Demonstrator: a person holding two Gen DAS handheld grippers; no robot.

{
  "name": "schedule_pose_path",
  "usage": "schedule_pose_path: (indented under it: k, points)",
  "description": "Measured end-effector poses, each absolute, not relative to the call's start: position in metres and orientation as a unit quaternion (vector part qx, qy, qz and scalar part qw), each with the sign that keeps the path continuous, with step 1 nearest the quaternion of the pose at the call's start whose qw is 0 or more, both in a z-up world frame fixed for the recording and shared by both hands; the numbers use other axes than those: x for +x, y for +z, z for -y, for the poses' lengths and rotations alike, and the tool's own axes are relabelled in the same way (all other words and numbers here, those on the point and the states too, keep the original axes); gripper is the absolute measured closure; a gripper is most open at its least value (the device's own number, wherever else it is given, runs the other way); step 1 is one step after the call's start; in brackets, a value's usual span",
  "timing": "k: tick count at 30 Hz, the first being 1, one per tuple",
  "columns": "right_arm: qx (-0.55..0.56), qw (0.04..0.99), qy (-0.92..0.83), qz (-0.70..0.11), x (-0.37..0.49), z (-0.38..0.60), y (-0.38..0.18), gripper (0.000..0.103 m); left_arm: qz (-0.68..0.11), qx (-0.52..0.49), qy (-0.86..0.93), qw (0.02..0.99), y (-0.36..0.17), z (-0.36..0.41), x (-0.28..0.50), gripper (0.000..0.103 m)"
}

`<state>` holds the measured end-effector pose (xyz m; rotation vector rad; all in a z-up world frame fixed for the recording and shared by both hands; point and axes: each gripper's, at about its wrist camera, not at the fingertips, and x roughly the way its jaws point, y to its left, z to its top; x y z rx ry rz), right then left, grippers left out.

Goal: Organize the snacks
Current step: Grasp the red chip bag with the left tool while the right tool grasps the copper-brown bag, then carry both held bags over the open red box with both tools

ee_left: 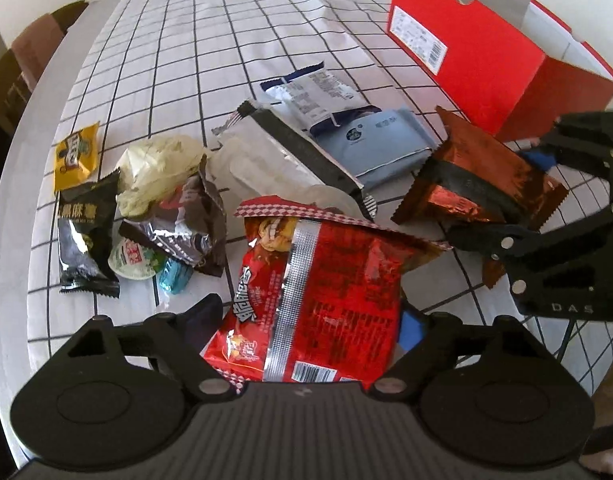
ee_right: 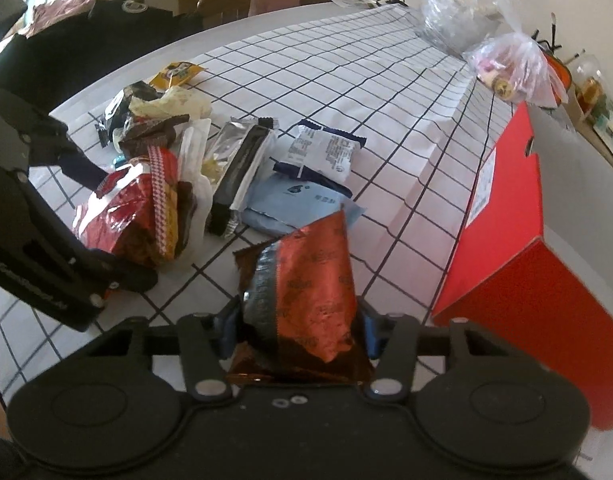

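Left of the red shoebox [ee_right: 502, 216], on the grid-cloth worktop [ee_left: 210, 40]: snack pile. Right tool [ee_right: 298, 322] clamps a copper-foil snack pouch [ee_right: 306, 288], both fingers against its sides; pouch just beside the box's near corner. Left tool [ee_left: 306, 326] straddles a red chip bag [ee_left: 326, 292], jaws wide; contact with the bag unclear. Further from the box: light-blue packet [ee_left: 380, 148], silver-black packet [ee_left: 282, 152], black sesame packet [ee_left: 86, 232], yellow packet [ee_left: 76, 154].

Right tongs [ee_right: 300, 322] clamping copper snack packet [ee_right: 306, 280], red box [ee_right: 518, 240] beside, gridded tablecloth [ee_right: 346, 80]
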<state>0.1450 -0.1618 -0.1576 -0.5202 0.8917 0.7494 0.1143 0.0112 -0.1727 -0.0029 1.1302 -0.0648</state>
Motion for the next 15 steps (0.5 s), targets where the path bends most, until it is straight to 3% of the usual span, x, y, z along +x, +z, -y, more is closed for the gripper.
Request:
schedule_pose_path:
  k: [6,15]
  points:
    - [-0.213,0.817,0.324,-0.426,0.138,0.162,-0.153,0.055,-0.539,-0.022,-0.015,0.842,-0.170,-0.015,0.114,0.025]
    - [-0.149,0.843,0.270,-0.441,0.128,0.173,-0.142,0.056,-0.544,-0.068,-0.001,0.836,-0.167,-0.020,0.108,0.026]
